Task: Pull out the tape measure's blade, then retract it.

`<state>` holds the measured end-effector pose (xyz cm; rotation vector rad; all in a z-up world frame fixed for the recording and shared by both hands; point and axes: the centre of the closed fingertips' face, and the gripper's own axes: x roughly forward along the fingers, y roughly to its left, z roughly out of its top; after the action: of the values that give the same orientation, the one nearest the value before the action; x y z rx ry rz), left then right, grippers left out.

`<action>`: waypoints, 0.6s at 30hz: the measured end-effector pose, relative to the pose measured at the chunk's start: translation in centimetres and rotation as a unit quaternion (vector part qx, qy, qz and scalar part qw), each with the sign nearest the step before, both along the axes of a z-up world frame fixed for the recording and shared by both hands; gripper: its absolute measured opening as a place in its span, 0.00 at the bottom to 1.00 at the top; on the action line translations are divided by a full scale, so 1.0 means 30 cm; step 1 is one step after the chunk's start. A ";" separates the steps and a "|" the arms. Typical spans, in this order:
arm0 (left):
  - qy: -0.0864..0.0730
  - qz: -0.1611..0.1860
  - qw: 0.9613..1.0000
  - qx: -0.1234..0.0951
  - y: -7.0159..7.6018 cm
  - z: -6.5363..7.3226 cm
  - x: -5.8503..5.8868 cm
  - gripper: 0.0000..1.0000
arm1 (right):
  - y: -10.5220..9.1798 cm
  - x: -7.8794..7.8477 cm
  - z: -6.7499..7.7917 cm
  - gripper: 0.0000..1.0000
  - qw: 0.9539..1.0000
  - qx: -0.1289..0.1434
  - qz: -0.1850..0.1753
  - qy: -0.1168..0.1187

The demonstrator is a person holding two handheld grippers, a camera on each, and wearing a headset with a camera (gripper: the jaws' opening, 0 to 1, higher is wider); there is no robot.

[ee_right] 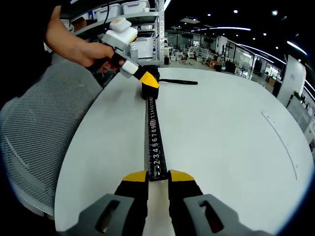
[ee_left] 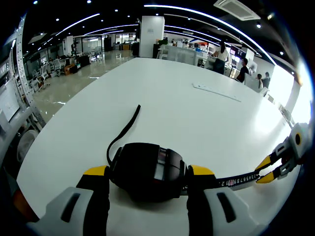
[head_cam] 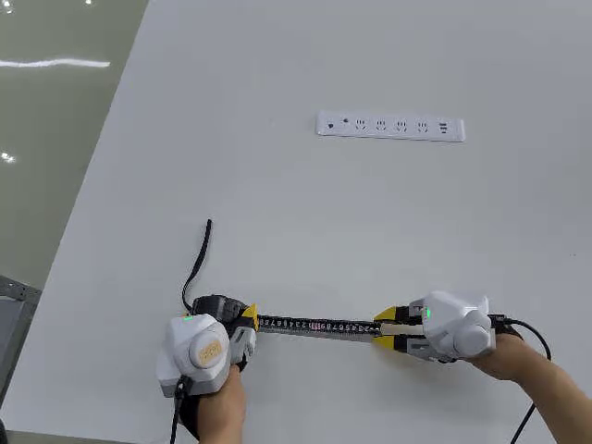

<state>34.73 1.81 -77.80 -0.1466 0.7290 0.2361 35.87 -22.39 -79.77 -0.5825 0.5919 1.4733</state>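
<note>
Head view: we stretch the blade (head_cam: 314,326) out.
Our left gripper (head_cam: 229,318) jaws squeeze the case (head_cam: 215,305) to pin it; our right gripper (head_cam: 385,327) jaws nip the blade tip to pull.

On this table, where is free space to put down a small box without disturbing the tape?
Free: the wide bare table between the power strip and the blade, and beyond the strip. Crowded: the near edge, where the left gripper holds the tape measure case and the right gripper pinches the blade's end.
</note>
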 end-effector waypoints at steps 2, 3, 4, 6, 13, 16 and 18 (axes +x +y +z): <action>0.001 0.000 1.000 0.000 0.000 0.000 0.000 0.61 | 0.007 -0.002 0.000 0.14 1.000 0.000 0.001 0.000; 0.001 0.000 1.000 0.000 0.000 0.001 0.000 0.61 | 0.011 -0.002 0.001 0.14 1.000 0.000 0.001 0.000; 0.001 0.000 1.000 0.001 -0.001 0.001 -0.001 0.61 | 0.016 -0.003 0.002 0.14 1.000 0.000 0.002 -0.001; 0.001 -0.001 1.000 0.002 -0.001 0.002 -0.001 0.61 | 0.020 -0.004 0.004 0.14 1.000 0.000 0.002 -0.001; 0.002 -0.007 1.000 0.009 -0.002 0.002 0.000 0.61 | 0.031 -0.006 0.008 0.14 1.000 0.003 0.001 0.002; 0.003 -0.011 1.000 0.014 -0.005 0.001 0.000 0.61 | 0.032 -0.007 0.005 0.14 1.000 0.003 0.002 0.002; 0.003 -0.014 1.000 0.017 -0.005 -0.002 -0.001 0.61 | 0.036 -0.009 0.009 0.14 1.000 0.003 0.003 0.002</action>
<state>34.71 1.66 -77.85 -0.1029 0.7310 0.2230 35.61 -21.31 -79.48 -0.5764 0.5888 1.4822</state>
